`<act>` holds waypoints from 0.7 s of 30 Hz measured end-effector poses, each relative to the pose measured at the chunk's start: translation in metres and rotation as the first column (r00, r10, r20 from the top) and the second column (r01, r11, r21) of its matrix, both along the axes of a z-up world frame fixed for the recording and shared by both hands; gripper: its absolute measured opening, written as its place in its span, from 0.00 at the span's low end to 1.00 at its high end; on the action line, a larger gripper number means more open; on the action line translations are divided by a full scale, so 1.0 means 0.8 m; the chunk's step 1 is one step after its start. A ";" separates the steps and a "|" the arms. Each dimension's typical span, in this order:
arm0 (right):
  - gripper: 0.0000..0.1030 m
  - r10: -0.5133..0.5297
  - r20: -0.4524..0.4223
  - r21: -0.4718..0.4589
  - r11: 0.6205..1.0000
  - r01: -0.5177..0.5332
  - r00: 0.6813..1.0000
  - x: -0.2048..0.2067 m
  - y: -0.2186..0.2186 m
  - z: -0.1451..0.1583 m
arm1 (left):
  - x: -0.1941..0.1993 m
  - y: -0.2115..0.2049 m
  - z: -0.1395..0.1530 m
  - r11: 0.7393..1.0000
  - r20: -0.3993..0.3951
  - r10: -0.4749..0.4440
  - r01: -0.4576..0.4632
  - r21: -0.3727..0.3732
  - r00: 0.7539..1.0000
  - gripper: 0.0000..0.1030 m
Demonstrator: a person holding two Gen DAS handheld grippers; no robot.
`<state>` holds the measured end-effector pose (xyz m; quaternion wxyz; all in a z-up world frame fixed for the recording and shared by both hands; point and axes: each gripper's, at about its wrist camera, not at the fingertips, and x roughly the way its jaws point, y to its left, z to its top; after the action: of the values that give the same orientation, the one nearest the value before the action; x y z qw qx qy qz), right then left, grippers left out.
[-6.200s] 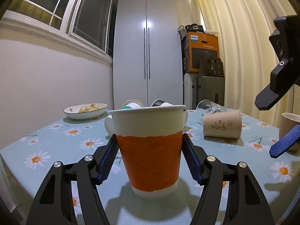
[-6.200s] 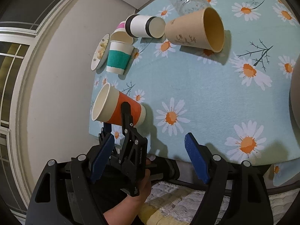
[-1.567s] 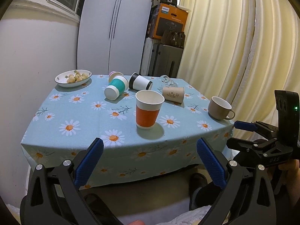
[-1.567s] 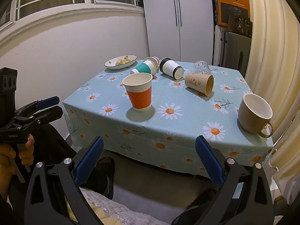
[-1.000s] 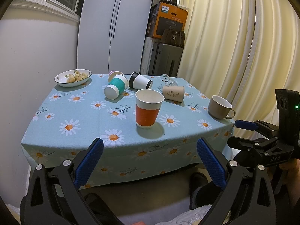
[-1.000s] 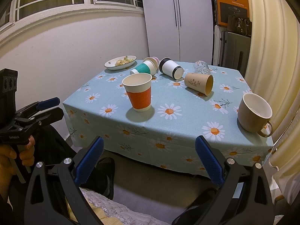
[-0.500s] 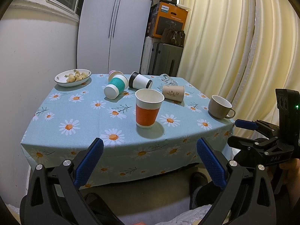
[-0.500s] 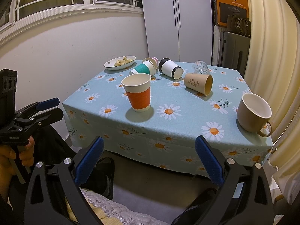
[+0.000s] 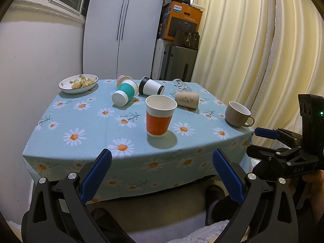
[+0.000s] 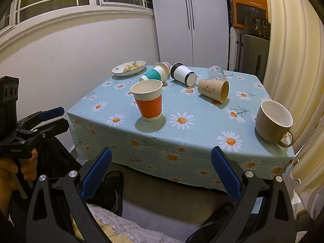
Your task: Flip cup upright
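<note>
An orange-and-white paper cup (image 9: 160,117) stands upright near the front of the daisy-print table (image 9: 81,121); it also shows in the right wrist view (image 10: 148,101). My left gripper (image 9: 162,174) is open and empty, held back below the table's front edge. My right gripper (image 10: 161,172) is open and empty too, also short of the table. Each gripper shows at the edge of the other's view.
Lying on their sides at the back are a teal cup (image 9: 123,93), a white-and-black cup (image 9: 151,88), a tan paper cup (image 10: 213,90) and a glass (image 10: 215,73). A beige mug (image 10: 272,121) stands upright at the right. A bowl of food (image 9: 78,83) sits back left.
Since 6.2 s ago my left gripper let go of the orange cup, which stands upright, and both grippers pulled back from the table. Over the last second nothing moved.
</note>
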<state>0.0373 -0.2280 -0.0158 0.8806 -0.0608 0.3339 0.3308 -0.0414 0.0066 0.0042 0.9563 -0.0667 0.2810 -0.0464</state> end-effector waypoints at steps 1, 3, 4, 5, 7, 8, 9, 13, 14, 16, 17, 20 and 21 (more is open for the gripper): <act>0.94 0.001 0.000 0.000 1.000 -0.001 1.000 0.000 0.000 0.000 | 0.000 0.000 0.000 1.000 0.000 0.000 0.000 0.001 1.000 0.94; 0.94 -0.001 0.000 -0.002 1.000 0.001 1.000 0.000 0.000 0.000 | 0.000 0.000 0.000 1.000 -0.001 0.001 -0.001 0.001 1.000 0.94; 0.94 0.000 -0.001 -0.001 1.000 0.000 1.000 0.000 0.000 0.000 | 0.000 0.000 -0.001 1.000 -0.002 0.003 -0.003 0.003 1.000 0.94; 0.94 0.000 -0.001 -0.001 1.000 0.000 1.000 0.000 0.000 0.000 | 0.000 0.000 -0.001 1.000 -0.002 0.003 -0.003 0.002 1.000 0.94; 0.94 -0.001 -0.001 -0.001 1.000 0.001 1.000 0.000 0.000 0.000 | -0.001 0.001 -0.001 1.000 0.000 0.004 -0.004 0.000 1.000 0.94; 0.94 -0.001 -0.001 -0.001 1.000 0.001 1.000 0.000 0.000 0.000 | 0.000 0.002 -0.001 1.000 -0.001 0.003 -0.003 0.001 1.000 0.94; 0.94 -0.001 -0.001 -0.002 1.000 0.001 1.000 0.000 0.000 0.000 | 0.000 0.002 -0.001 1.000 -0.001 0.003 -0.003 0.001 1.000 0.94; 0.94 -0.002 -0.001 0.000 1.000 0.002 1.000 0.000 -0.001 0.000 | 0.001 0.002 0.000 1.000 -0.001 0.003 -0.003 0.002 1.000 0.94; 0.94 -0.001 -0.001 0.000 1.000 0.001 1.000 0.000 -0.001 0.000 | 0.001 0.002 0.000 1.000 -0.002 0.005 -0.005 0.003 1.000 0.94; 0.94 -0.001 -0.002 0.000 1.000 0.001 1.000 0.000 -0.002 0.000 | 0.001 0.003 -0.001 1.000 -0.004 0.006 -0.006 0.003 1.000 0.94; 0.94 -0.002 -0.002 -0.001 1.000 0.002 1.000 0.000 -0.001 0.000 | 0.000 0.004 -0.001 1.000 -0.004 0.006 -0.006 0.002 1.000 0.94; 0.94 -0.003 -0.002 -0.002 1.000 0.003 1.000 0.000 -0.002 0.001 | 0.001 0.004 -0.001 1.000 -0.005 0.005 -0.005 0.002 1.000 0.94; 0.94 -0.002 -0.002 -0.002 1.000 0.002 1.000 0.001 -0.003 0.001 | 0.001 0.004 -0.001 1.000 -0.005 0.006 -0.006 0.002 1.000 0.94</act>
<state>0.0378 -0.2301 -0.0154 0.8805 -0.0608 0.3351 0.3297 -0.0403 0.0097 0.0035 0.9558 -0.0665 0.2832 -0.0432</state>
